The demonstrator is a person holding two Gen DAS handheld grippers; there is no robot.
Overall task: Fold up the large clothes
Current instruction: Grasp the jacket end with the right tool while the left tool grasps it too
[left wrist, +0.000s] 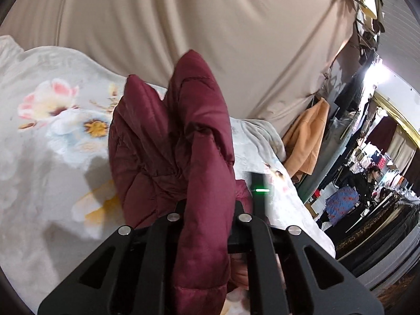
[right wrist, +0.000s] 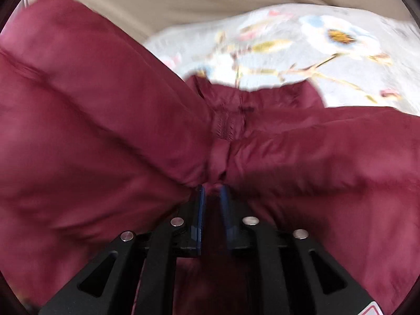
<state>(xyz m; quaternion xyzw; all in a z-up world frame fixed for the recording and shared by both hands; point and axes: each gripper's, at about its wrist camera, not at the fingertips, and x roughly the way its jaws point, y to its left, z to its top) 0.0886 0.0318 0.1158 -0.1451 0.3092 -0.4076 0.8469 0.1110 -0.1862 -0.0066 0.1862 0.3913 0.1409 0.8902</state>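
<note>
We hold the maroon puffer jacket (left wrist: 168,141) lifted above the bed's floral blanket (left wrist: 52,120), left gripper (left wrist: 207,225) and right gripper (right wrist: 212,191) each clamped on padded fabric, ready for folding.

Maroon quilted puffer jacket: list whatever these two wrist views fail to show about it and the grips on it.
- Left wrist view: the left gripper fingertips are buried under the maroon quilted puffer jacket, so the pinch point is hidden.
- Left wrist view: the jacket's lower end is cut off by the bottom edge.
- Right wrist view: motion blur smears the jacket; which part the right gripper pinches is unclear.
- Right wrist view: the floral bedspread is blurred and mostly covered by the jacket.
</note>
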